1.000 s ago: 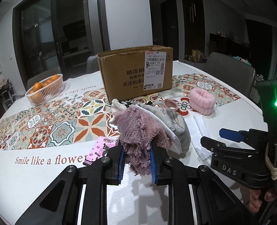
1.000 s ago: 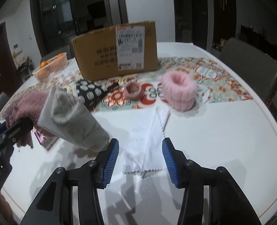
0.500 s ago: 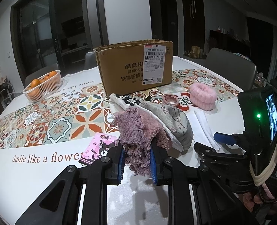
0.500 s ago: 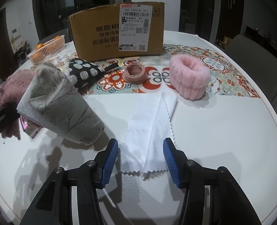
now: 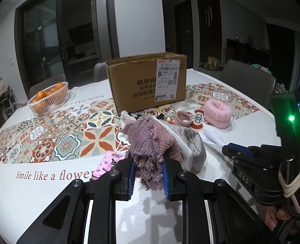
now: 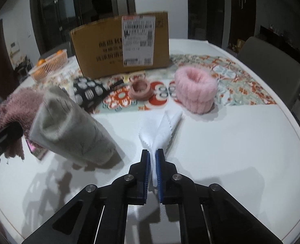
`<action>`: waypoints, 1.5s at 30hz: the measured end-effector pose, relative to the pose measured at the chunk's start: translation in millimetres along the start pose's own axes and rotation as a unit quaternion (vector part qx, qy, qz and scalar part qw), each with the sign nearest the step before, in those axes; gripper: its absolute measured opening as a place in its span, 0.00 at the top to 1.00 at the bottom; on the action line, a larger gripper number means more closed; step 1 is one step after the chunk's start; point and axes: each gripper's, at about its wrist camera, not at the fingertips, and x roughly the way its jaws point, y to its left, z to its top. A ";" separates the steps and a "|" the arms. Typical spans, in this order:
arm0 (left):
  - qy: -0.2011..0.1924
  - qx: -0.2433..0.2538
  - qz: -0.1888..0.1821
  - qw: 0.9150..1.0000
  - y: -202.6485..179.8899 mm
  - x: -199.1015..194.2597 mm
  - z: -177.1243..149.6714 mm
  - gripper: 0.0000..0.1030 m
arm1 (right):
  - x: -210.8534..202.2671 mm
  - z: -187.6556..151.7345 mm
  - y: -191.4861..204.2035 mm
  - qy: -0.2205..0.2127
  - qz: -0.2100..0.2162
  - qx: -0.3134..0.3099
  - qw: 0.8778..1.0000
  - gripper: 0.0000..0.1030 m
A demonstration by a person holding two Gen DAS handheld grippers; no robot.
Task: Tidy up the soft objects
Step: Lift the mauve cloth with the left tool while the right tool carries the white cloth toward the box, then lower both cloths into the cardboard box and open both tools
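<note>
Over the round white table (image 5: 38,185), left wrist view: left gripper (image 5: 148,174) clenched on the fuzzy mauve towel (image 5: 150,144), which hides much of the grey rolled cloth (image 5: 194,148).
Right wrist view: right gripper (image 6: 152,167) pinching the white zigzag-edged cloth (image 6: 160,128); picture blurred, cardboard box (image 6: 103,46) lettering unreadable.

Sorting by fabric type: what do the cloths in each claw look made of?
Purple cloth in the left claw: probably chenille or terry, with a shaggy matte pile. White cloth in the right claw: thin, smooth, likely microfiber, with zigzag-cut edges.
</note>
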 end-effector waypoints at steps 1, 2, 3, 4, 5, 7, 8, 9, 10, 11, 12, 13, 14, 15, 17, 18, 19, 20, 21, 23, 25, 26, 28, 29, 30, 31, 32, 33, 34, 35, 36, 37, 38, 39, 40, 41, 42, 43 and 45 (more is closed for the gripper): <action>-0.003 -0.001 -0.001 1.000 0.5 -2.0 0.8 0.78 | -4.2 1.6 0.1 -0.007 0.000 0.001 1.000 0.92; -0.006 -0.002 -0.001 1.000 0.7 -4.4 2.0 0.78 | -10.2 3.8 0.0 -0.018 -0.001 0.003 1.000 0.92; -0.010 -0.003 -0.001 1.000 1.0 -6.4 3.1 0.78 | -14.2 5.4 0.2 -0.025 -0.002 0.004 1.000 0.92; -0.015 -0.005 -0.001 1.000 1.4 -9.0 4.6 0.78 | -17.8 7.0 0.2 -0.031 -0.002 0.006 1.000 0.93; -0.019 -0.006 -0.001 1.000 2.0 -11.6 6.1 0.78 | -22.5 9.1 -0.1 -0.039 -0.002 0.007 0.999 0.93; -0.028 -0.009 0.000 1.000 2.9 -16.3 8.6 0.78 | -32.0 13.8 -1.1 -0.053 -0.002 0.011 0.999 0.93; -0.032 -0.009 -0.001 0.999 3.2 -18.4 9.8 0.78 | -36.3 15.7 -1.3 -0.060 -0.001 0.013 0.998 0.93; -0.035 -0.010 -0.001 0.999 3.3 -19.8 11.5 0.78 | -39.9 17.5 -1.4 -0.065 -0.001 0.014 0.998 0.93; -0.040 -0.012 -0.001 0.999 4.2 -22.6 13.2 0.78 | -42.7 19.2 -1.4 -0.070 0.000 0.015 0.997 0.93; -0.043 -0.013 -0.001 0.999 4.9 -24.5 14.2 0.78 | -47.2 21.3 -1.4 -0.078 0.000 0.016 0.997 0.93; -0.047 -0.014 -0.001 0.999 5.4 -26.1 15.6 0.78 | -51.5 23.2 -1.5 -0.084 0.001 0.017 0.996 0.93; -0.051 -0.015 -0.001 0.999 6.1 -27.9 17.3 0.78 | -56.1 25.7 -1.0 -0.092 0.002 0.017 0.996 0.93; -0.055 -0.016 -0.001 0.998 7.0 -29.4 19.0 0.78 | -59.6 26.8 -0.6 -0.097 0.002 0.017 0.995 0.93; -0.057 -0.016 -0.002 0.998 7.5 -30.3 20.2 0.78 | -63.7 28.7 0.1 -0.103 0.003 0.018 0.994 0.93; -0.063 -0.018 -0.003 0.998 8.9 -32.2 23.6 0.78 | -69.0 31.5 1.1 -0.112 0.005 0.017 0.994 0.93; -0.066 -0.019 -0.004 0.998 10.0 -32.3 25.3 0.78 | -71.8 33.3 1.6 -0.117 0.007 0.017 0.993 0.93; -0.069 -0.022 -0.006 0.997 11.8 -32.3 27.8 0.78 | -73.9 34.1 2.2 -0.121 0.008 0.016 0.993 0.93; -0.070 -0.023 -0.006 0.997 12.5 -32.0 29.2 0.78 | -75.3 35.9 3.3 -0.124 0.009 0.015 0.992 0.93; -0.073 -0.024 -0.007 0.997 13.9 -31.7 31.7 0.78 | -76.7 37.4 4.2 -0.128 0.010 0.015 0.992 0.93; -0.079 -0.026 -0.011 0.996 16.2 -30.9 37.1 0.78 | -79.5 41.3 7.2 -0.136 0.012 0.011 0.991 0.93; -0.084 -0.029 -0.016 0.996 18.9 -28.9 43.5 0.78 | -81.5 45.9 9.5 -0.143 0.013 0.010 0.990 0.93; -0.088 -0.029 -0.017 0.996 20.4 -28.0 47.3 0.78 | -82.6 48.6 10.9 -0.147 0.015 0.008 0.989 0.93; -0.095 -0.027 -0.015 0.995 22.6 -26.0 53.4 0.78 | -84.0 53.8 13.2 -0.156 0.016 0.006 0.988 0.93; -0.096 -0.028 -0.016 0.995 23.7 -25.2 55.9 0.78 | -84.5 57.4 14.3 -0.160 0.017 0.004 0.987 0.93; -0.098 -0.028 -0.017 0.995 25.3 -23.4 59.5 0.78 | -85.8 61.0 15.1 -0.165 0.019 0.004 0.986 0.93; -0.101 -0.028 -0.018 0.994 26.9 -21.6 63.4 0.78 | -86.4 64.1 16.3 -0.170 0.019 0.003 0.985 0.93; -0.104 -0.027 -0.018 0.994 28.0 -20.1 66.4 0.78 | -86.6 68.3 17.5 -0.174 0.020 0.001 0.984 0.93; -0.109 -0.024 -0.015 0.994 29.2 -18.8 70.4 0.78 | -87.0 72.6 18.7 -0.180 0.021 0.000 0.984 0.93; -0.114 -0.021 -0.011 0.993 30.4 -17.1 75.4 0.78 | -87.3 77.7 20.1 -0.186 0.022 -0.001 0.982 0.93; -0.117 -0.019 -0.009 0.993 31.1 -15.7 77.9 0.78 | -87.8 81.6 21.9 -0.190 0.022 -0.002 0.981 0.93; -0.121 -0.017 -0.007 0.993 32.6 -13.6 82.9 0.78 | -87.7 86.5 22.9 -0.196 0.023 -0.004 0.980 0.93; -0.123 -0.015 -0.006 0.992 34.3 -11.0 88.0 0.78 | -87.7 91.3 23.9 -0.200 0.023 -0.006 0.979 0.93; -0.125 -0.015 -0.005 0.992 36.0 -9.4 91.1 0.78 | -87.3 96.7 24.7 -0.205 0.024 -0.007 0.978 0.93; -0.127 -0.014 -0.004 0.992 37.9 -6.8 95.8 0.78 | -86.8 102.7 25.6 -0.211 0.025 -0.009 0.977 0.93; -0.130 -0.013 -0.004 0.991 39.8 -4.3 100.6 0.78 | -86.5 107.0 26.8 -0.215 0.026 -0.011 0.976 0.93; -0.131 -0.014 -0.003 0.991 41.7 -2.3 104.9 0.78 | -85.9 112.5 27.9 -0.220 0.027 -0.014 0.975 0.93; -0.133 -0.014 -0.004 0.991 43.6 0.5 109.2 0.78 | -85.2 118.2 29.3 -0.225 0.028 -0.017 0.974 0.93; -0.134 -0.013 -0.004 0.991 45.3 3.4 114.0 0.78 | -84.9 122.2 30.8 -0.230 0.028 -0.019 0.973 0.93; -0.137 -0.013 -0.002 0.991 47.8 8.0 121.1 0.78 | -82.7 133.2 34.0 -0.241 0.028 -0.026 0.970 0.93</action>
